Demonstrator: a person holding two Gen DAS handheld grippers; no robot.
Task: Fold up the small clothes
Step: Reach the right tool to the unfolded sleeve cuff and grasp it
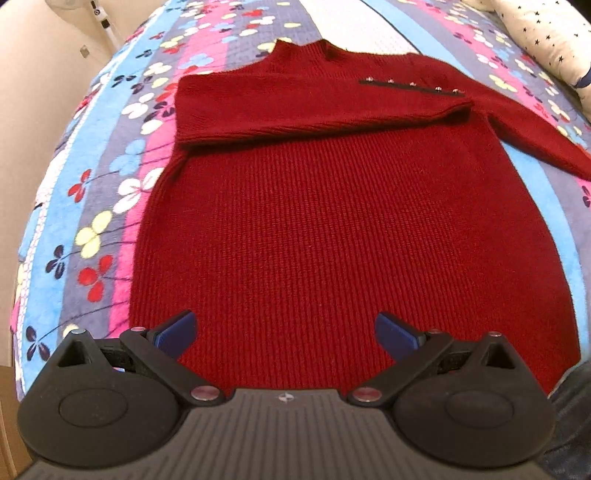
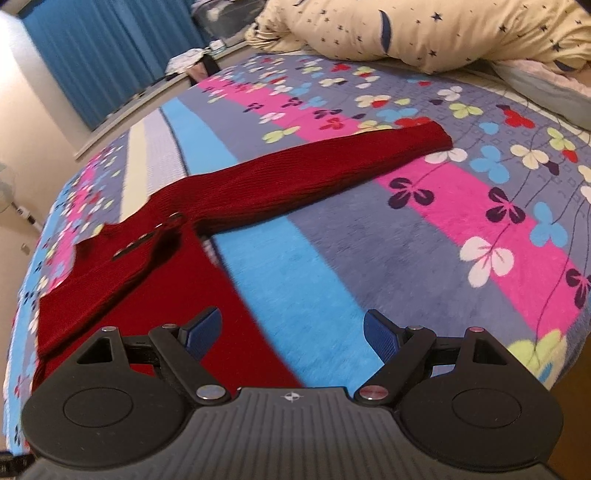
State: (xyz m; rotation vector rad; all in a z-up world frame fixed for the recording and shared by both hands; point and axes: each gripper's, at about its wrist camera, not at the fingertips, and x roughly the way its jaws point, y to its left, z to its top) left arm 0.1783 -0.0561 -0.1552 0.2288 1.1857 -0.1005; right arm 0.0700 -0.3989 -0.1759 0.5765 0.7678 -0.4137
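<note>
A dark red knitted sweater [image 1: 332,229] lies flat on the flowered blanket [image 1: 92,206], collar at the far end. One sleeve [image 1: 314,110] is folded across the chest, a row of small studs near its cuff. The other sleeve [image 2: 332,170] stretches out straight over the blanket [image 2: 424,240] to the right. My left gripper [image 1: 284,328] hovers above the sweater's near hem, open, nothing between its blue pads. My right gripper [image 2: 291,328] is open too, over the sweater's right edge [image 2: 207,295] and the blue stripe beside it, holding nothing.
A cream star-printed pillow [image 2: 424,33] lies at the head of the bed, also visible as a pillow [image 1: 546,40] at the top right of the left wrist view. Blue curtains [image 2: 103,55] hang behind the bed, and a fan [image 2: 7,192] stands at the far left. The bed edge drops away on the left.
</note>
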